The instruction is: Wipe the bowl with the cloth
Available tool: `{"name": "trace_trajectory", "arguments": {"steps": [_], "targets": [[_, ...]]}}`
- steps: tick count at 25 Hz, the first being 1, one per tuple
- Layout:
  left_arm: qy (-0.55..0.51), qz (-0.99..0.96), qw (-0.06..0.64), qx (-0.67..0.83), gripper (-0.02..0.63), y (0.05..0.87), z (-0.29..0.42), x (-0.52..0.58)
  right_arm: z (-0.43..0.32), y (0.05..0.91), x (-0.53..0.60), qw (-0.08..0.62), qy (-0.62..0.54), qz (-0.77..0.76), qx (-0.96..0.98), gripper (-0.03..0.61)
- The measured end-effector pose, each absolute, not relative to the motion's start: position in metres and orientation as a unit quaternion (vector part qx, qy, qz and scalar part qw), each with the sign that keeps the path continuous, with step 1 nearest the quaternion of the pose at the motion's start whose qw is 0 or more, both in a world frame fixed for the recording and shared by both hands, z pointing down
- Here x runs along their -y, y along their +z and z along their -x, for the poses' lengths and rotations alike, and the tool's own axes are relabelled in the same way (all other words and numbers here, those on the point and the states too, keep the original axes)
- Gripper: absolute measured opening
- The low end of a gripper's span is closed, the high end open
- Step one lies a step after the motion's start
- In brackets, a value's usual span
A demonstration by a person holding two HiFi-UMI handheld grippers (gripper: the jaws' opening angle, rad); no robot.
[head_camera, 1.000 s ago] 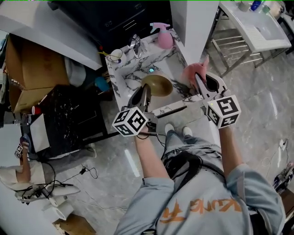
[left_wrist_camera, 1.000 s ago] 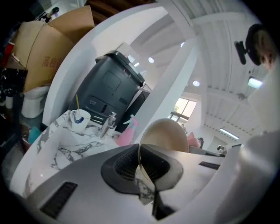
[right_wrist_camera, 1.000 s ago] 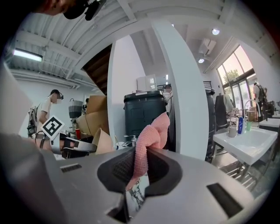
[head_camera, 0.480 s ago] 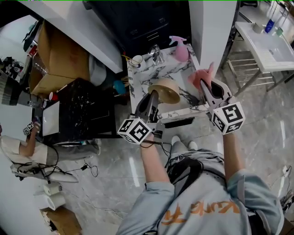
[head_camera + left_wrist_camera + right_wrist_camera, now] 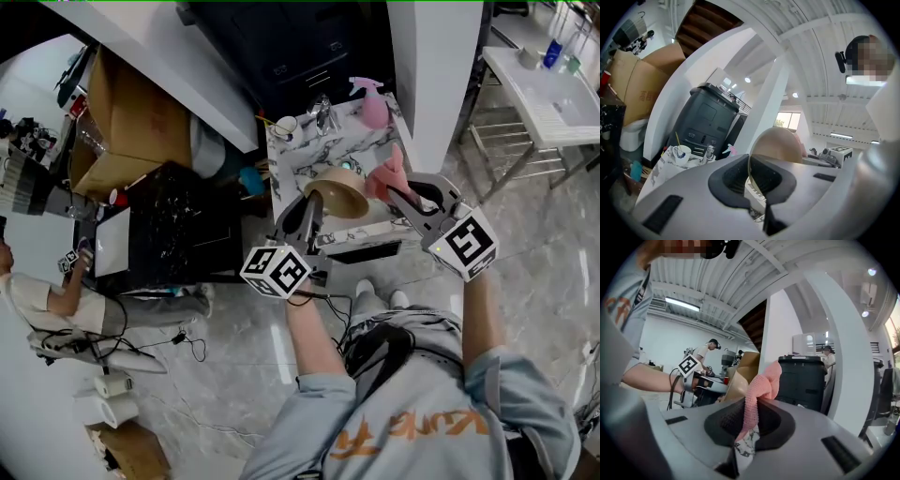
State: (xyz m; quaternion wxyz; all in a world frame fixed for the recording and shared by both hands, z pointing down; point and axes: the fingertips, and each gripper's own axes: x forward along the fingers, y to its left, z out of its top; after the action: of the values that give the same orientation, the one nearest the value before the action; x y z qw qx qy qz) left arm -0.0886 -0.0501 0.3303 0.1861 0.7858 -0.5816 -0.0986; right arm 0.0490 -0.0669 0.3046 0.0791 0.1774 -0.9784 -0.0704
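Note:
A tan bowl [image 5: 336, 190] is held on edge above the marble counter [image 5: 302, 148], its rim pinched in my left gripper [image 5: 310, 199], which is shut on it. In the left gripper view the bowl [image 5: 777, 145] rises from between the jaws of that gripper [image 5: 751, 177]. My right gripper [image 5: 397, 194] is shut on a pink cloth [image 5: 386, 177], which touches the bowl's right side. In the right gripper view the cloth [image 5: 757, 392] stands up from between the jaws of that gripper [image 5: 749, 420], with the bowl [image 5: 738, 382] just left of it.
On the counter stand a pink spray bottle [image 5: 371, 101], a faucet [image 5: 323, 114] and a white cup [image 5: 284, 125]. A black bin [image 5: 281, 47] stands behind. Cardboard boxes [image 5: 117, 122] and a black cart [image 5: 169, 225] sit to the left. A white table [image 5: 542, 84] is at right.
The bowl and the cloth were apart a second ago; now the right gripper has brought the cloth leftward against the bowl. The head view has shifted, so the counter sits further right.

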Motion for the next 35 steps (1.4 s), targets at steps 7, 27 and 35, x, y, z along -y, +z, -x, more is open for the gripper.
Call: {"name": "trace_trajectory", "arguments": {"steps": [7,27,35], "targets": [[-0.050,-0.799,0.191,0.567,0.031,0.345,0.075,0.050,-0.042,0.308,0.040,0.070,-0.068,-0.098,0.990,0.049],[0.046,-0.888,0.163,0.427,0.032,0.357,0.010,0.050,-0.043,0.280,0.011,-0.043,0.020,0.071,0.996,0.049],[0.087,-0.915,0.141,0.369,0.032,0.363,-0.007,0.034,-0.039,0.291,0.001,-0.020,0.027,0.119,0.992,0.049]]}}
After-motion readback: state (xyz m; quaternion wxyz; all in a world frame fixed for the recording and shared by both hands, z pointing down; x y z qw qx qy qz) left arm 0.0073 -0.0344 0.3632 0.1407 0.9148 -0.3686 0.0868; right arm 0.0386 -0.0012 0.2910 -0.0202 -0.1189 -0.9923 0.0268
